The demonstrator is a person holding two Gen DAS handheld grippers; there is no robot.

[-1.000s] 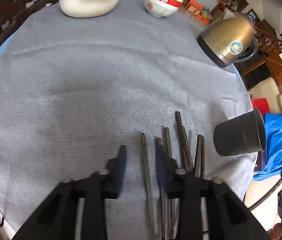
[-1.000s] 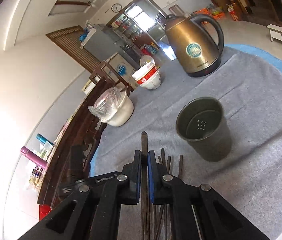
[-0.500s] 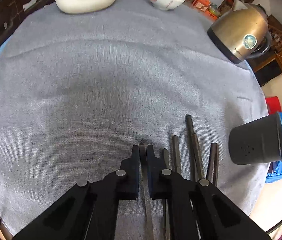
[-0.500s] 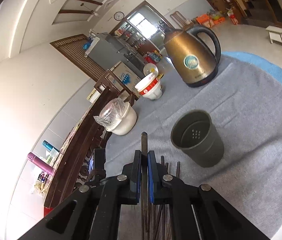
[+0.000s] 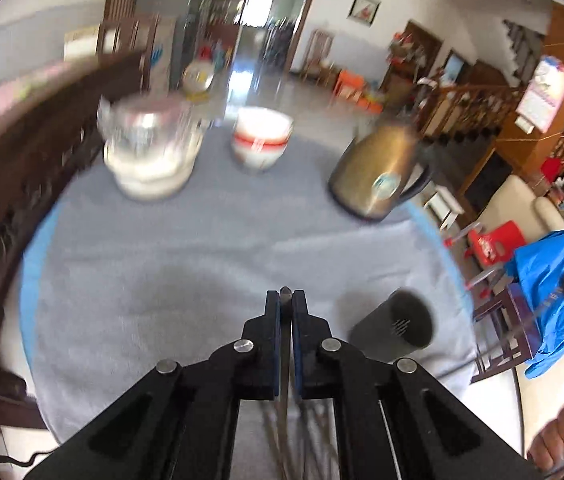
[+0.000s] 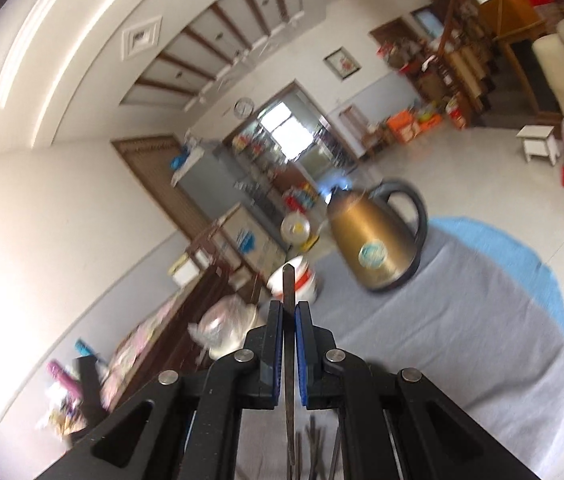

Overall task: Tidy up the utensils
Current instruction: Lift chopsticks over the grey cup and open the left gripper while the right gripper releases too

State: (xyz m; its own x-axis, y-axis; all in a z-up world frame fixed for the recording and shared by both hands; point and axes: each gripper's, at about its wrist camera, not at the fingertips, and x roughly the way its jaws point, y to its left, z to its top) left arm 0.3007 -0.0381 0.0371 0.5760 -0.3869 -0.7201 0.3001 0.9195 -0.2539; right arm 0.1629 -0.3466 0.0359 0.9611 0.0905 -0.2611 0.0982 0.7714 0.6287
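Observation:
My left gripper is shut on a dark chopstick, whose tip peeks just past the fingertips; the gripper is lifted above the grey cloth. To its right, the dark grey utensil cup stands upright on the cloth. Several more chopsticks lie on the cloth below the left gripper, partly hidden by it. My right gripper is shut on another dark chopstick, which sticks out well past its fingertips. A few loose chopsticks show under it. The cup is out of the right wrist view.
On the grey tablecloth stand a gold kettle, a red-and-white bowl and a white pot with a plastic-wrapped top. A dark wooden chair back borders the left side. A blue cloth hangs at right, a person's hand below it.
The left gripper closed on a chopstick and then lifted it off the cloth, tilting up so the room came into view. The right gripper also rose with its chopstick; the cup left its view.

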